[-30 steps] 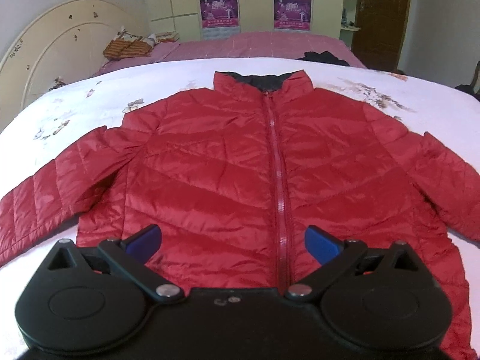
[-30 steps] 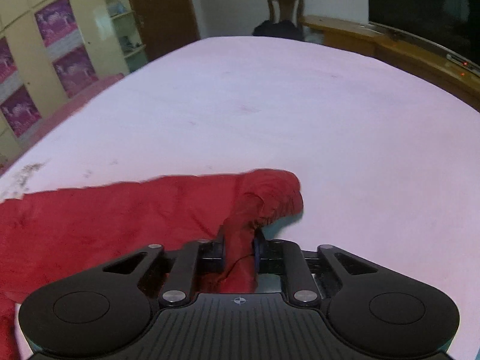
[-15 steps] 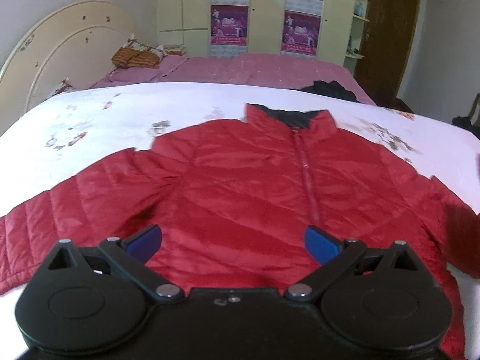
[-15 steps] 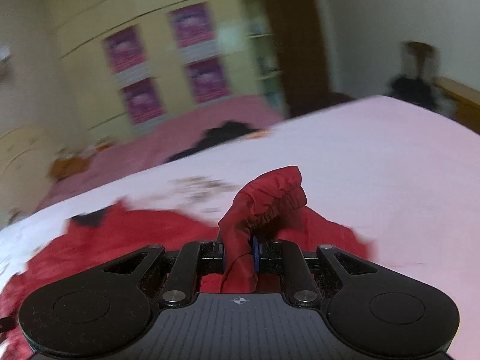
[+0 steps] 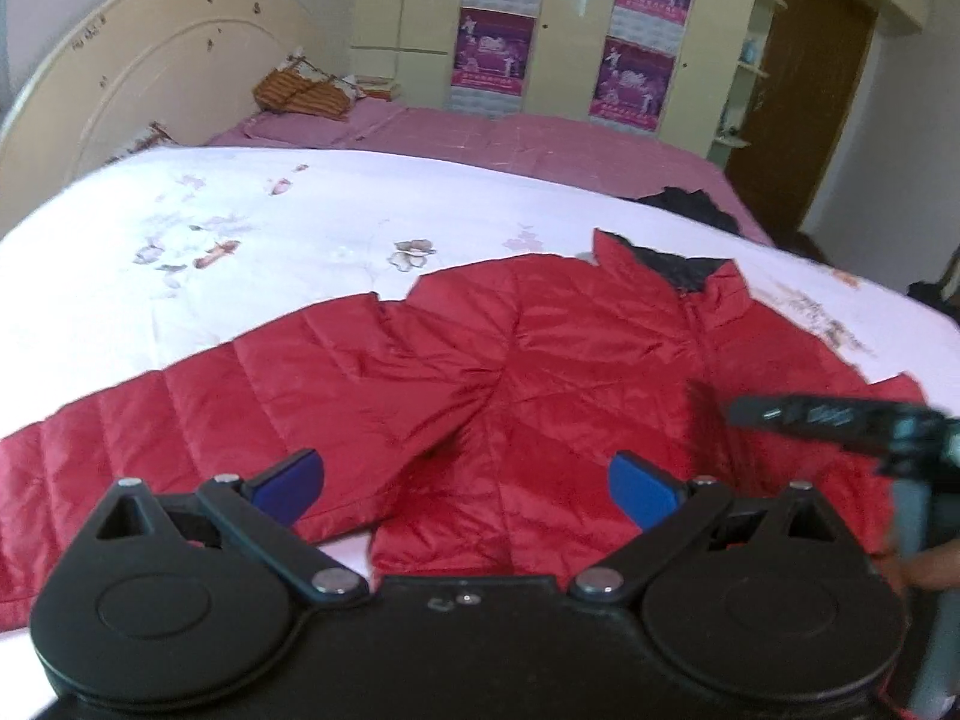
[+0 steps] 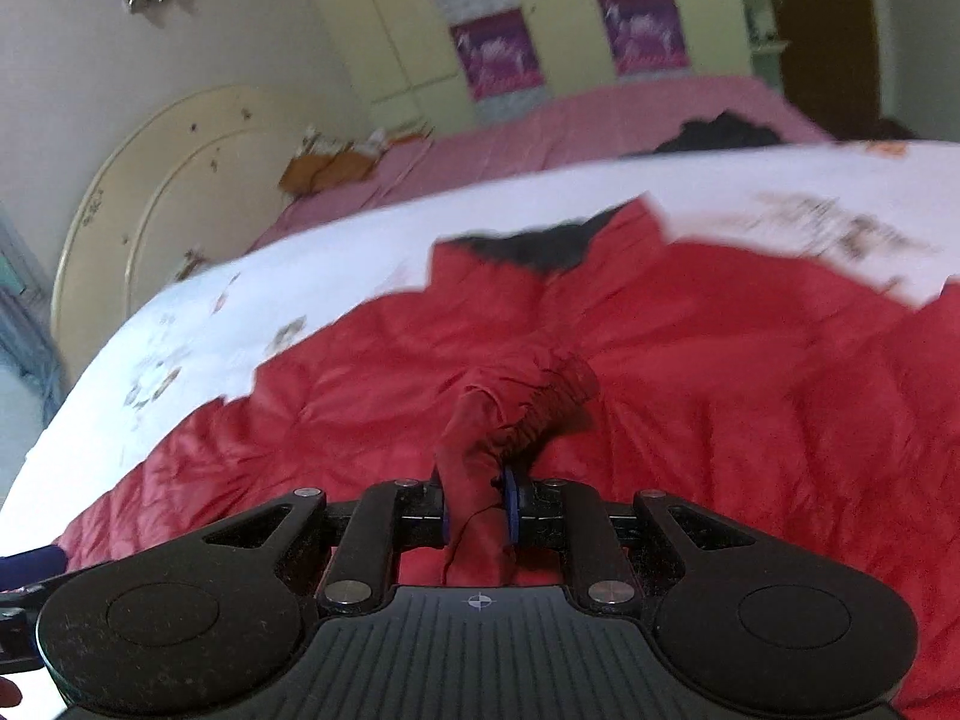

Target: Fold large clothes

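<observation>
Red quilted puffer jacket (image 5: 540, 372) lies front-up on a white floral quilt (image 5: 240, 228) spread over the bed, its zip closed. Collar (image 5: 678, 267) with dark lining points toward the far side of the bed and the wardrobe; the hem lies nearest the left wrist camera, so the body's long axis runs from near to far. One sleeve (image 5: 180, 420) extends flat across the quilt toward the left edge of that view, crosswise to the body.

Surroundings: cream curved headboard (image 5: 150, 60) at left; pink sheet (image 5: 510, 138) beyond the quilt; a striped orange bundle (image 5: 300, 96) near the headboard; a dark garment (image 5: 690, 207) on the pink sheet behind the collar; yellow wardrobe doors carrying purple posters (image 5: 495, 45); a brown door (image 5: 804, 90) at right. Nothing lies on top of the jacket.

Left gripper (image 5: 468, 483) hovers over the hem, blue pads (image 5: 288, 477) spread wide, nothing between them.

Right gripper (image 6: 477, 507) is clamped on the elastic cuff (image 6: 522, 402) of the other sleeve, which is lifted over the jacket's chest. In the left wrist view this gripper enters from the right edge, blurred, crossing in front of the jacket's right side.
</observation>
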`<action>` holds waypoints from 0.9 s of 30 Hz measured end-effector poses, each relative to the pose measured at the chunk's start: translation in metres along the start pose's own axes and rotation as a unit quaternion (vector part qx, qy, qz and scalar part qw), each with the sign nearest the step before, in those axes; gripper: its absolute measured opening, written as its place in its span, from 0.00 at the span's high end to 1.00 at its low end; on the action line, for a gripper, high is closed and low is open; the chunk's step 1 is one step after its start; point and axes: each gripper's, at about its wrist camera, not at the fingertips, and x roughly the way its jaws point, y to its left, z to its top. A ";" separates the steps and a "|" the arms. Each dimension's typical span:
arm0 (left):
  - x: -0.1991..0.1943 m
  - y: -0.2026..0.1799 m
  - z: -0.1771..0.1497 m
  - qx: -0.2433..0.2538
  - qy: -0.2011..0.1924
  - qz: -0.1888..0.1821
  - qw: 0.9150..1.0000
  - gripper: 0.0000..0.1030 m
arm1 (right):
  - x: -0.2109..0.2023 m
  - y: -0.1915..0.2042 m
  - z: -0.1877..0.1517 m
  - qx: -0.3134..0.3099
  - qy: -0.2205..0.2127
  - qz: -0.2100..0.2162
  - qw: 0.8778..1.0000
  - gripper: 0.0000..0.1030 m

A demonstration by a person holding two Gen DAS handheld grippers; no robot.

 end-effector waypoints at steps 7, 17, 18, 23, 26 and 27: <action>0.016 -0.022 0.002 0.013 0.019 -0.060 0.998 0.01 | -0.009 0.003 0.017 -0.002 -0.035 -0.002 0.999 0.11; 0.085 -0.079 -0.003 0.047 0.058 -0.091 0.993 0.25 | -0.085 -0.060 0.017 -0.005 -0.097 -0.092 0.991 0.10; 0.091 -0.080 -0.004 0.043 0.060 -0.091 0.993 0.41 | -0.092 -0.067 0.016 -0.005 -0.100 -0.102 0.990 0.10; 0.101 -0.074 -0.004 0.013 0.057 -0.101 0.993 0.89 | -0.106 -0.101 0.010 0.006 -0.109 -0.149 0.983 0.10; 0.085 -0.066 0.006 0.000 0.008 -0.105 0.994 0.91 | -0.108 -0.121 0.011 0.024 -0.110 -0.172 0.979 0.11; 0.079 -0.062 0.010 -0.002 -0.008 -0.102 0.995 0.91 | -0.107 -0.126 0.012 0.026 -0.110 -0.176 0.978 0.11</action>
